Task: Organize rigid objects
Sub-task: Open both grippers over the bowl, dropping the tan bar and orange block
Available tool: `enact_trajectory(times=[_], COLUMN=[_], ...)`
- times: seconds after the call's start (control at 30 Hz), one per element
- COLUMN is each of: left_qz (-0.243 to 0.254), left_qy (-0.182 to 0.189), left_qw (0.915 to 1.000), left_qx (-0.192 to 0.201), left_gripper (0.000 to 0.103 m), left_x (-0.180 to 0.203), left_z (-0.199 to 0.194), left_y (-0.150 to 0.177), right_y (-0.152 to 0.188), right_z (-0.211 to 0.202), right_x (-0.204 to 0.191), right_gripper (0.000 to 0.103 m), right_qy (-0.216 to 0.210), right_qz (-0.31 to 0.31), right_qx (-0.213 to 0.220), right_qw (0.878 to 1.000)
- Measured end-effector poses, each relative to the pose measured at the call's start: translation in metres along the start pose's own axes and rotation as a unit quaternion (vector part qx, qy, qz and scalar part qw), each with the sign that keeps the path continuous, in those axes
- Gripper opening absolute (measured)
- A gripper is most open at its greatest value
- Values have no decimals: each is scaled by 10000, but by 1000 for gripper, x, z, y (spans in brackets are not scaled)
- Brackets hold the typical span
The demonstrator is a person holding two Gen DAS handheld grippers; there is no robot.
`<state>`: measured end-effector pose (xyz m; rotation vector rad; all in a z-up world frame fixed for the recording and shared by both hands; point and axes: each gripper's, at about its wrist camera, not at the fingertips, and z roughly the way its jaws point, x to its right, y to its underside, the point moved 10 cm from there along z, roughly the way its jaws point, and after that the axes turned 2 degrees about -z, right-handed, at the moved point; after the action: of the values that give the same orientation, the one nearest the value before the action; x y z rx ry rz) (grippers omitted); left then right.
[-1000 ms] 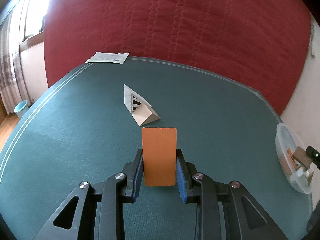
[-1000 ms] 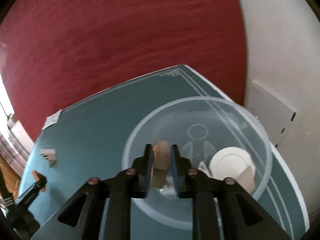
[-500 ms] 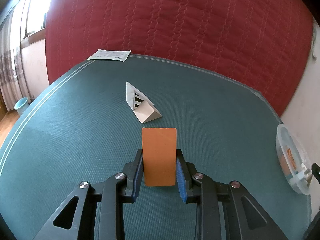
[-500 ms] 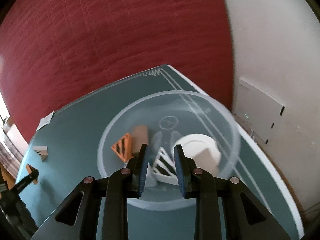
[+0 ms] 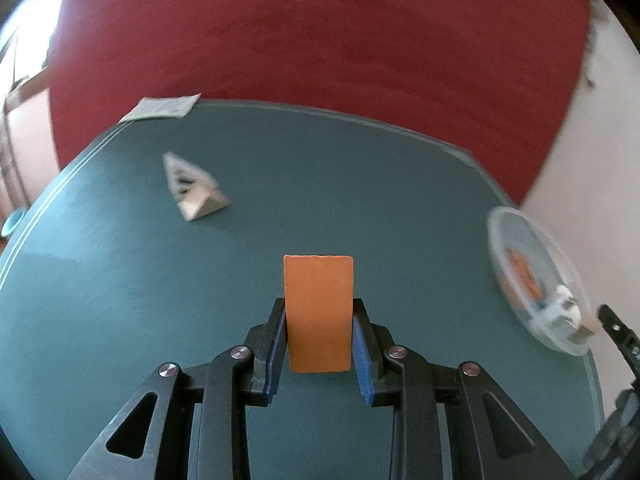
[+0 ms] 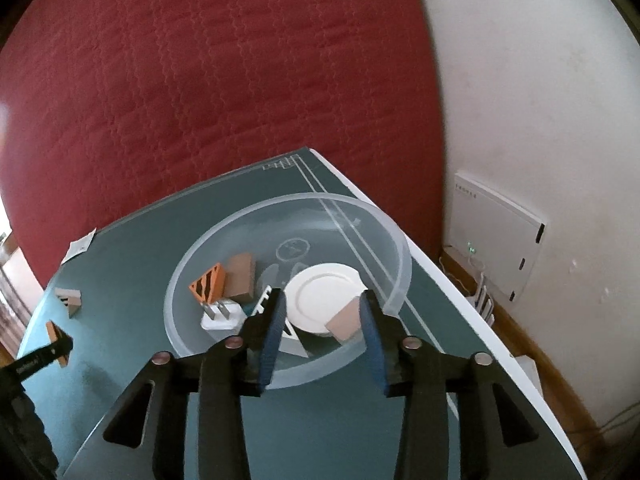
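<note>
My left gripper [image 5: 319,320] is shut on a flat orange block [image 5: 319,312] that stands upright between its blue pads, above the green table. A pale triangular block [image 5: 196,188] lies further off to the left. In the right wrist view my right gripper [image 6: 323,308] hovers over the near rim of a clear plastic bowl [image 6: 384,224], its jaws opening with nothing between them. Inside the bowl lie a brown block [image 6: 240,276], an orange triangular piece [image 6: 208,284], a white plug [image 6: 222,316], a white disc [image 6: 324,296] and a tan block [image 6: 346,322].
The green table [image 5: 320,208] ends at a red quilted backdrop [image 6: 200,100]. A paper sheet [image 5: 162,107] lies at the far left corner. The bowl [image 5: 532,280] sits near the right edge, beside a white wall with a wall box [image 6: 496,236].
The right gripper let go of the brown block into the bowl, drew back toward the near rim and spread its jaws. The left gripper, still holding the orange block, swung right, bringing the bowl closer.
</note>
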<state>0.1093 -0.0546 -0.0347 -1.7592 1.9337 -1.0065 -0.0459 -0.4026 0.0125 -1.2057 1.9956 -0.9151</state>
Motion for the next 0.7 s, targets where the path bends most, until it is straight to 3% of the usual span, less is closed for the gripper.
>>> enact_trajectory(times=[0.33,0.47,0.7], left_qz=[511,811,1310], left_qy=[460,636,839], left_qw=[9976,9945,9877], left_qx=[-115,-169,-178], left_gripper=[31,31,31], left_x=[71,107,164], left_z=[0,1,4], left_y=[-5,-3,1], right_y=[9,7,8], right_z=[-12,-19,-21], right_x=[10,12,16], right_gripper=[50,55,56], right_qy=[50,8,-113], right_qz=[-246,-208,-94], right_qx=[240,405,431], right_qw=[9994,9990,9990])
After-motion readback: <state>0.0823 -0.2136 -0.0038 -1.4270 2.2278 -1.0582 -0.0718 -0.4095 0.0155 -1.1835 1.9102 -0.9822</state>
